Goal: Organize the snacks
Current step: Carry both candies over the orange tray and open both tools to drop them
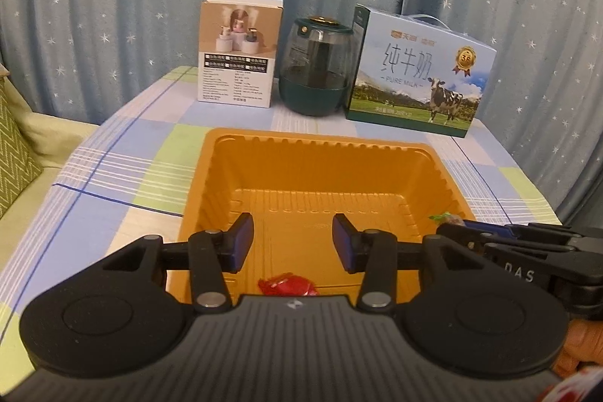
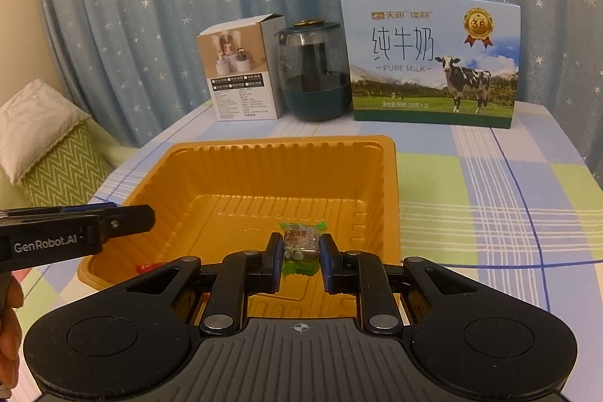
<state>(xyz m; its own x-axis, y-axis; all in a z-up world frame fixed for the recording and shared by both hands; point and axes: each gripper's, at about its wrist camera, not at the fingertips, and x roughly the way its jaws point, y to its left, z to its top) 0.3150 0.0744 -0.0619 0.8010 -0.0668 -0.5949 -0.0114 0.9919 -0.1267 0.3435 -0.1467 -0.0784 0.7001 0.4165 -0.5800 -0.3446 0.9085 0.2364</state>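
An orange plastic tray [image 1: 320, 153] [image 2: 264, 153] sits on the checked tablecloth. My left gripper [image 1: 293, 243] is open and empty above the tray's near side. A red-wrapped snack [image 1: 286, 286] lies in the tray just below it; it shows as a red scrap in the right wrist view [image 2: 147, 267]. My right gripper [image 2: 301, 257] is shut on a green-wrapped snack [image 2: 301, 243] and holds it over the tray's near right part. This snack peeks out in the left wrist view [image 1: 444, 216], at the right gripper's tip [image 1: 458, 232]. The left gripper reaches in from the left in the right wrist view [image 2: 147, 216].
At the table's back stand a white product box [image 1: 238, 53] [image 2: 243, 70], a dark green jar [image 1: 316, 66] [image 2: 312, 70] and a blue milk carton box [image 1: 418, 74] [image 2: 433, 63]. A starry blue curtain hangs behind. A green cushion [image 2: 56, 153] lies left of the table.
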